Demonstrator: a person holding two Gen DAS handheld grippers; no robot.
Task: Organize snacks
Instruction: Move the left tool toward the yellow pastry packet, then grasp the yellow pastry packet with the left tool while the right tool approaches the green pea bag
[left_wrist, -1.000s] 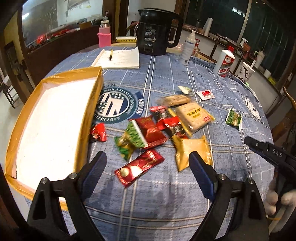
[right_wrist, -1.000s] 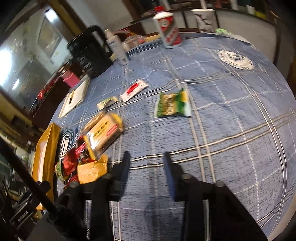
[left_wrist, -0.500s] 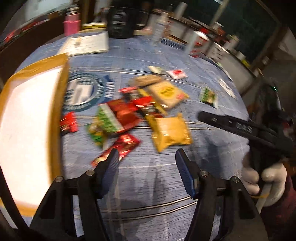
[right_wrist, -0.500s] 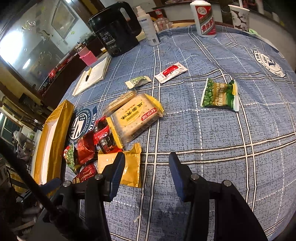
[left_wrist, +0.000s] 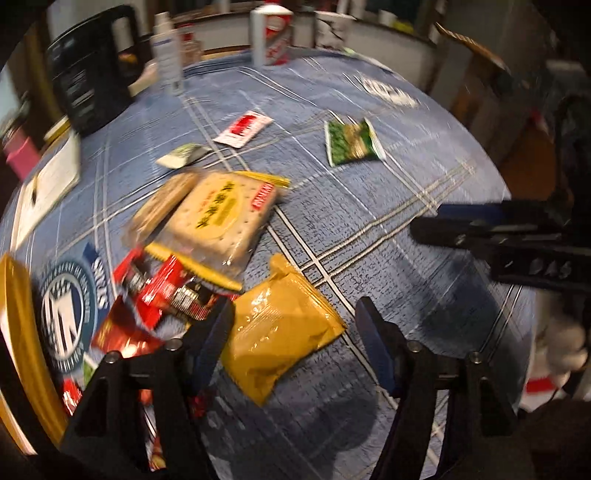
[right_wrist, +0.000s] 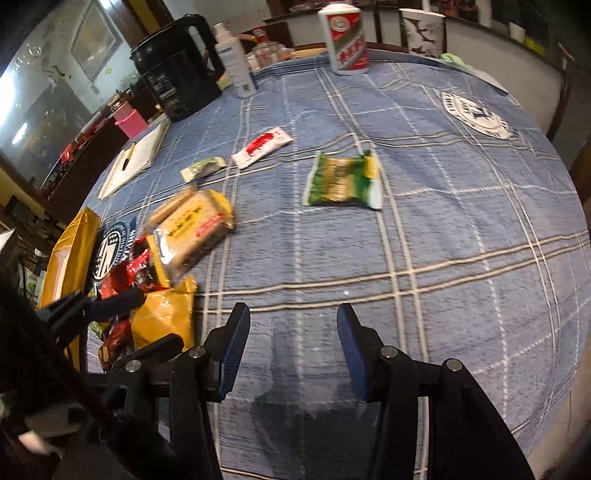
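blue plaid tablecloth (right_wrist: 461, 229) is seen over a round table, with a black kettle (right_wrist: 177, 81), a notebook (right_wrist: 135, 162) and bottles at the far edge, all dimly lit. snacks are noted in a loose heap at the cloth's left side, beside a yellow-rimmed tray (right_wrist: 72, 240); a green packet (right_wrist: 343, 181) and two small sachets lie apart, further out. the left gripper (left_wrist: 291, 325) is found directly over a yellow packet (left_wrist: 280, 328), which lies flat between the parted pads without being pressed; its jaws have just been widening a little after narrowing, and nothing is gripped. the packet's long axis is judged to run diagonally across the jaw line, from the near edge up toward the cracker pack (left_wrist: 221, 221), so a slight roll may be called for before closing. the right gripper (right_wrist: 291, 347) is held wide and empty over bare cloth, to the right of the heap, well short of the green packet. the left hand is judged nearer the yellow packet, the right nearer the green one.
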